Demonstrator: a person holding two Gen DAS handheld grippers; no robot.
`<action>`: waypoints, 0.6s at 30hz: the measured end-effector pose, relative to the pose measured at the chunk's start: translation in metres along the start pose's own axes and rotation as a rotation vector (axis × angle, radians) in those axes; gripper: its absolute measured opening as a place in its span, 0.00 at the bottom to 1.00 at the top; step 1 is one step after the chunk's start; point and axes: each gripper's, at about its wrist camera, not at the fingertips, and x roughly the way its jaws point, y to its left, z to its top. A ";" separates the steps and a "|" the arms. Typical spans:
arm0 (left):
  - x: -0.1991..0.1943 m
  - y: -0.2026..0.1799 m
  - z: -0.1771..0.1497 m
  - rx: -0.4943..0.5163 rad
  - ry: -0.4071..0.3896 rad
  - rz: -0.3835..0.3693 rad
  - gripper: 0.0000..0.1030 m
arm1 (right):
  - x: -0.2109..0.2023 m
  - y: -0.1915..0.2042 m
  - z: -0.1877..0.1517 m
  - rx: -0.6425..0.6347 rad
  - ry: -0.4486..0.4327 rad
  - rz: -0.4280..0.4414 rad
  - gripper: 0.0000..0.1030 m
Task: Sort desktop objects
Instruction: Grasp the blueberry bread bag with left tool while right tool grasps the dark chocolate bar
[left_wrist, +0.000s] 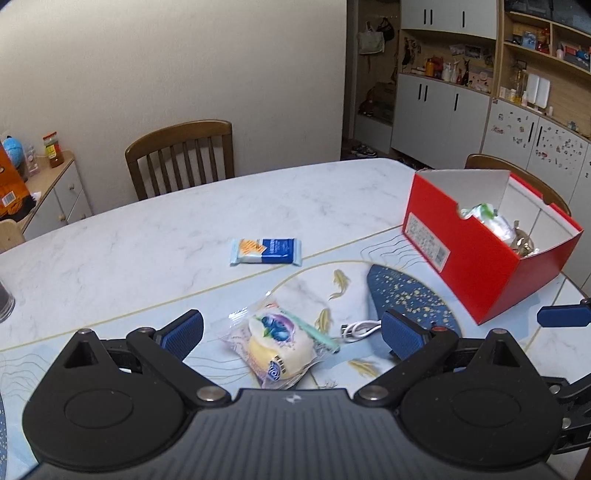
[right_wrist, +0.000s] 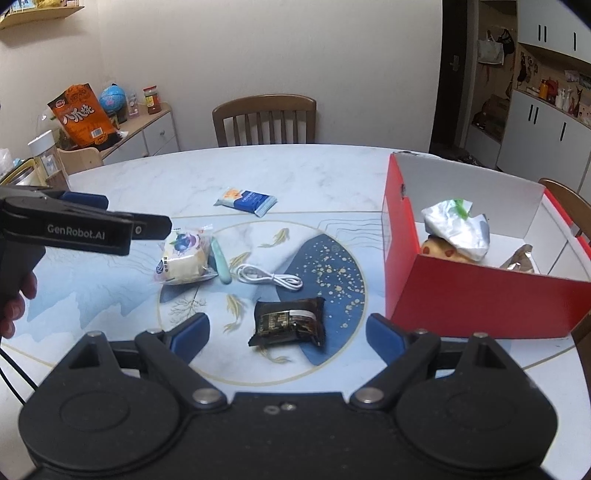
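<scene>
Left tool (left_wrist: 291, 334) spread wide, low centre of its frame, gripping nothing, with the blueberry bun packet (left_wrist: 275, 349) lying on the tabletop (left_wrist: 147, 229) right between its pads. Right tool (right_wrist: 288, 332) also released, empty, bottom centre, and the black snack packet (right_wrist: 290, 326) sits between its fingers. White cable (right_wrist: 267, 277) lies centre frame, blue wrapper (right_wrist: 245, 200) above it. Red box (right_wrist: 480, 299) at right holds crumpled wrappers (right_wrist: 456, 230).
</scene>
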 end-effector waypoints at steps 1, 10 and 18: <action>0.002 0.001 -0.001 -0.002 0.004 0.001 1.00 | 0.002 0.000 0.000 -0.001 0.002 0.001 0.89; 0.032 0.004 -0.009 -0.037 0.041 0.032 1.00 | 0.025 -0.003 -0.002 0.004 0.026 0.015 0.89; 0.063 0.010 -0.013 -0.071 0.067 0.058 1.00 | 0.050 -0.004 -0.008 0.003 0.059 0.029 0.89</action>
